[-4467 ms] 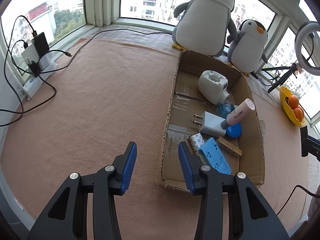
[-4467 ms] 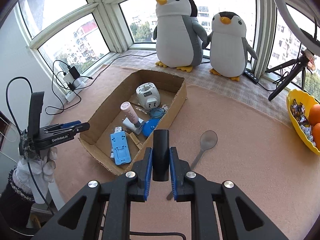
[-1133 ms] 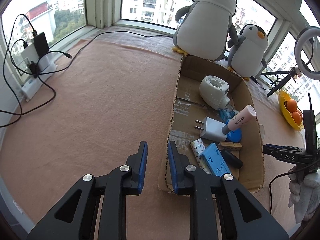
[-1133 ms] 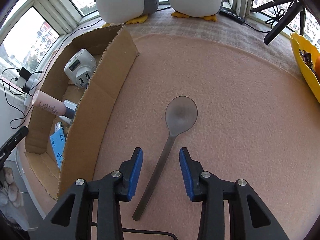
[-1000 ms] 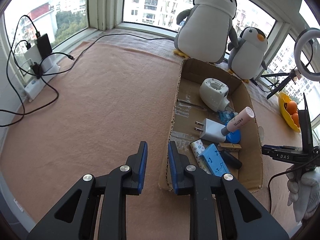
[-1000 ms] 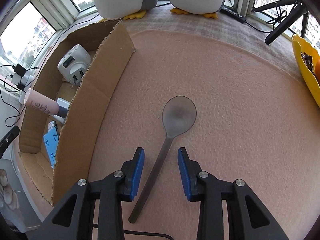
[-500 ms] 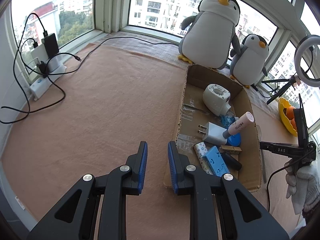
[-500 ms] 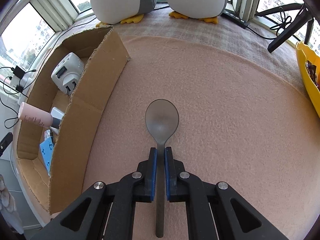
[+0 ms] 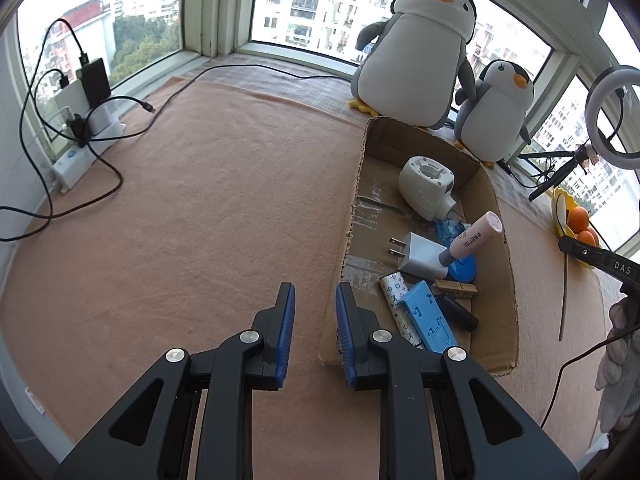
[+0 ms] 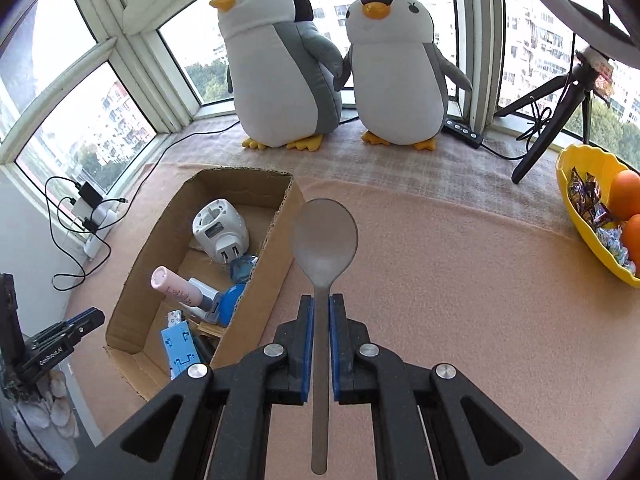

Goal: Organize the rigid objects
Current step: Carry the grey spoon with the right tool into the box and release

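Right gripper (image 10: 319, 308): blue pads pinched on the handle of the grey spoon (image 10: 323, 240), bowl pointing far, spoon held clear above the surface. Left gripper (image 9: 315, 300): jaws a narrow gap apart, nothing between them, hanging over the blanket just left of the cardboard box (image 9: 505, 264).

Box holds a white plug adapter (image 9: 428, 190), a white charger (image 9: 420, 255), a pink tube (image 9: 474, 237), a blue stand (image 9: 428, 320) and small items, all loosely piled.

Surface: a pinkish-tan blanket (image 9: 200, 208) over a bay-window ledge. Two plush penguins (image 10: 280, 64) stand at the far edge against the glass. A yellow bowl (image 10: 580, 224) with oranges sits at right; a power strip with cables (image 9: 76, 136) at left. City buildings outside.
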`<state>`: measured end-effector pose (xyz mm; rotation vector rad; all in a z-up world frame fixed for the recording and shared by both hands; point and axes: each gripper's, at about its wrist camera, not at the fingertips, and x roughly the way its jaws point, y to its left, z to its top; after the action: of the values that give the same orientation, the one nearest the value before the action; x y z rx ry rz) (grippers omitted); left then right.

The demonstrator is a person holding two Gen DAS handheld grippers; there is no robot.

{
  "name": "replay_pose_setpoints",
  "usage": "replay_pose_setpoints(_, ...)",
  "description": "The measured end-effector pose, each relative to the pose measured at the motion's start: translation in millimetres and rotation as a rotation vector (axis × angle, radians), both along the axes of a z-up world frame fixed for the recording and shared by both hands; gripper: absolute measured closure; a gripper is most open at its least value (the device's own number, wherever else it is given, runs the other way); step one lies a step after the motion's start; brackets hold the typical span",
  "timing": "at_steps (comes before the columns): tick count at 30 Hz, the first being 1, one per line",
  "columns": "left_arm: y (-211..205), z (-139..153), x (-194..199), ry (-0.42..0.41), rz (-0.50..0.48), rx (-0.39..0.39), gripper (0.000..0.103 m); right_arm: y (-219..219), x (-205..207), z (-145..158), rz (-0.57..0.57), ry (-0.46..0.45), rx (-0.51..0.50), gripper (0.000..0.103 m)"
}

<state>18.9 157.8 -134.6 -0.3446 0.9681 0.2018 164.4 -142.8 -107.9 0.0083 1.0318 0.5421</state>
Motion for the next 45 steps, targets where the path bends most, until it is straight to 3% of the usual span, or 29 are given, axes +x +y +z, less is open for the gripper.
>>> replay_pose_setpoints(1,-1,0,1,0.005,-0.007,-0.003,0.079,2,-5,8,0.006,-0.014,0.017,0.096)
replay_pose_setpoints(2,-1,-1,2,0.009,-0.012,-0.003,0.066,6,-10,15,0.016,-0.026,0.032,0.096)
replay_pose_setpoints(3,-2,-1,3,0.008,-0.015,0.001,0.061,14,-13,21,0.026,-0.039,0.044,0.096)
replay_pose_setpoints(11,-5,-8,17,0.008,-0.037,0.006,0.061,53,-47,59,0.129,-0.115,0.096,0.096)
replay_pose_setpoints(17,-5,-19,27,0.019,-0.046,0.001,0.061,88,-50,65,0.179,-0.124,0.108,0.096)
replay_pose_setpoints(23,-3,-27,33,0.026,-0.059,-0.014,0.072,120,-43,53,0.205,-0.101,0.098,0.096)
replay_pose_setpoints(30,-4,-34,38,0.026,-0.079,-0.019,0.094,150,-35,33,0.214,-0.068,0.062,0.096)
replay_pose_setpoints(41,-3,-37,42,0.019,-0.094,-0.024,0.098,168,-24,8,0.224,-0.026,0.001,0.096)
replay_pose_setpoints(42,-3,-37,42,0.018,-0.094,-0.024,0.098,169,-23,7,0.222,-0.026,-0.001,0.094)
replay_pose_setpoints(45,-3,-37,42,0.017,-0.095,-0.024,0.098,169,-22,7,0.22,-0.027,0.003,0.072)
